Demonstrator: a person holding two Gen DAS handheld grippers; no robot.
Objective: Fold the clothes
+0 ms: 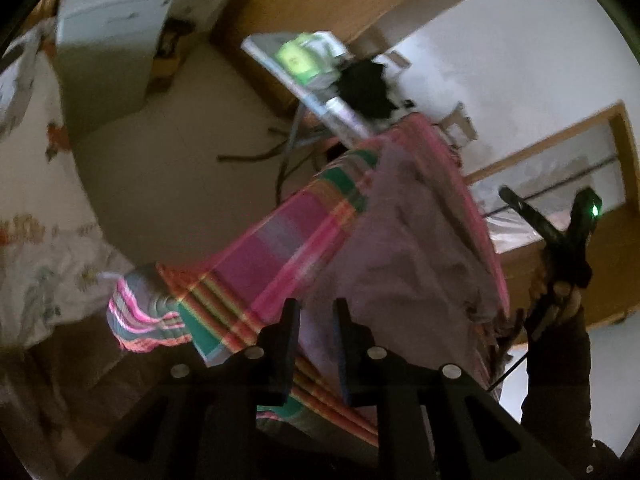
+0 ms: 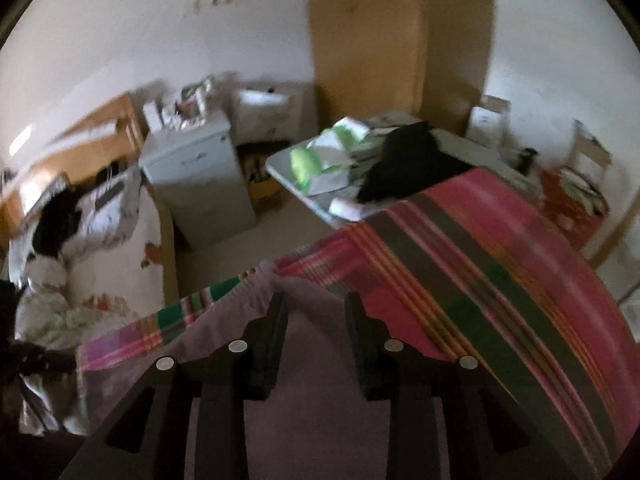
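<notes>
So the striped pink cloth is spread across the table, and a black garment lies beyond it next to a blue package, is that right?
Not quite: the package beside the black garment is green and white, not blue, as the right wrist view shows. The striped pink cloth is spread across the table.

Striped cloth (image 2: 500, 264) blocks ahead; bare floor (image 2: 280, 232) beside cabinet (image 2: 200, 184)

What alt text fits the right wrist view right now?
The right claw, its fingers apart, hovers over a pink, green and orange striped cloth with a plain mauve underside, draped in the foreground. Behind it a table holds a black garment and green-and-white packs; a white cabinet and a bed stand left. The picture is blurred.
</notes>
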